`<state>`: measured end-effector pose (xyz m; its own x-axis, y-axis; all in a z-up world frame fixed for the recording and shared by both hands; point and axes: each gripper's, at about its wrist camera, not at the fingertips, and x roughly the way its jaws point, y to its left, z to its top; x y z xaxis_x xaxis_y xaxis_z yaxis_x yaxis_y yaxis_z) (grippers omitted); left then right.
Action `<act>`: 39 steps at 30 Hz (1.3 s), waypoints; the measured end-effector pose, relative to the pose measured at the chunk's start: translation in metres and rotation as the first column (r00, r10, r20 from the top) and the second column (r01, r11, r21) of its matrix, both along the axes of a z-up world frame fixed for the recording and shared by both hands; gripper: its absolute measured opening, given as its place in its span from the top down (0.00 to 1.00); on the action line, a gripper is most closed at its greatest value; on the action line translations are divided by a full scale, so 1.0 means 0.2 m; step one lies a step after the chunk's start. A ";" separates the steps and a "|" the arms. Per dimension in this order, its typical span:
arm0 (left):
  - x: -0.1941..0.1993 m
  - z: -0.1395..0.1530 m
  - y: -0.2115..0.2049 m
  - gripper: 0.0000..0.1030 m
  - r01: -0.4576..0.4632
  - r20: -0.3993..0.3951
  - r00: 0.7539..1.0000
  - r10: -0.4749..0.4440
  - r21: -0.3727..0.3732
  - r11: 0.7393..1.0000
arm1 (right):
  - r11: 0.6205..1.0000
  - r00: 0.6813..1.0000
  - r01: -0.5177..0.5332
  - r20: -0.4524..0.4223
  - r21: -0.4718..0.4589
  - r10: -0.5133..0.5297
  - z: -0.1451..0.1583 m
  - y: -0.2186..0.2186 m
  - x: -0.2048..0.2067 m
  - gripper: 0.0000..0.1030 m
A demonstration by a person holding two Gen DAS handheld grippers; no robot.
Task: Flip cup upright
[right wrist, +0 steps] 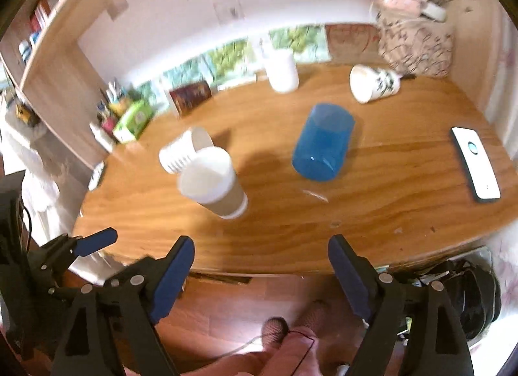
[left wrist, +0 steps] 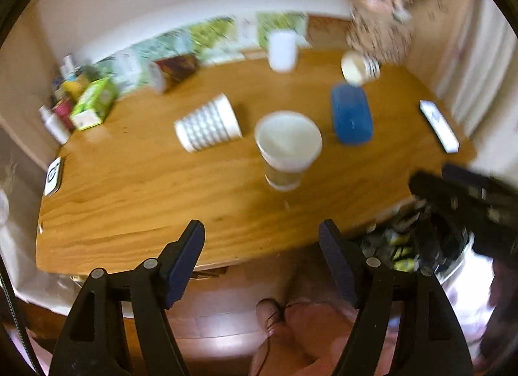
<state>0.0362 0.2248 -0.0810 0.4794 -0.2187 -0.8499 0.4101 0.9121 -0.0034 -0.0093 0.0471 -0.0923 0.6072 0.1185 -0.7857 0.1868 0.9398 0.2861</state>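
Both tools hover off the near edge of the wooden desk [right wrist: 372, 188], above the floor. The left gripper [left wrist: 262, 246] has its fingers spread and empty, and so does the right gripper [right wrist: 261, 257].

The white paper cup with the brown sleeve [left wrist: 286, 149] stands upright near the middle of the desk. Three cups lie on their sides: the ribbed white paper cup [left wrist: 208, 123] just beyond it toward the left edge, the translucent blue plastic cup [right wrist: 323, 142] toward the right, and the white printed cup [right wrist: 375, 83] by the far right corner.

The ribbed cup sits very close to the upright one, so I'd worry that reaching for it knocks the upright cup over. The blue one looks free to roll, and could escape a glancing touch. Both views are blurred, so aim may suffer.
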 end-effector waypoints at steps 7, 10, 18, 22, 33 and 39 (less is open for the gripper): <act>0.02 0.27 0.18 0.25 -0.130 0.060 0.989 0.137 -0.100 0.986 | 1.000 0.995 0.001 0.097 0.028 -0.004 0.26 0.10 -0.07 0.00; 0.00 0.35 0.23 0.15 -0.170 0.062 0.981 0.182 -0.159 0.973 | 1.000 0.992 -0.030 0.121 0.006 0.029 0.36 0.13 -0.06 0.00; -0.13 0.48 0.21 0.10 -0.217 0.196 0.948 0.251 -0.180 0.959 | 0.990 0.978 -0.089 0.180 -0.109 0.107 0.51 0.21 -0.13 0.00; -0.19 0.51 0.21 0.03 -0.230 0.261 0.926 0.273 -0.181 0.956 | 0.989 0.968 -0.073 0.229 -0.130 0.102 0.52 0.22 -0.19 0.00; -0.29 0.57 0.21 0.01 -0.279 0.422 0.846 0.326 -0.172 0.945 | 0.988 0.956 -0.034 0.283 -0.152 0.076 0.52 0.21 -0.22 0.00; -0.28 0.57 0.19 0.01 -0.279 0.416 0.849 0.325 -0.170 0.945 | 0.985 0.957 -0.026 0.280 -0.168 0.073 0.51 0.19 -0.21 0.00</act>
<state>-0.0201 0.2631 0.0329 0.8491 -0.0749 -0.5229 0.0955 0.9953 0.0125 -0.0513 0.0843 0.0105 0.8042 0.0407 -0.5929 0.0718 0.9837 0.1648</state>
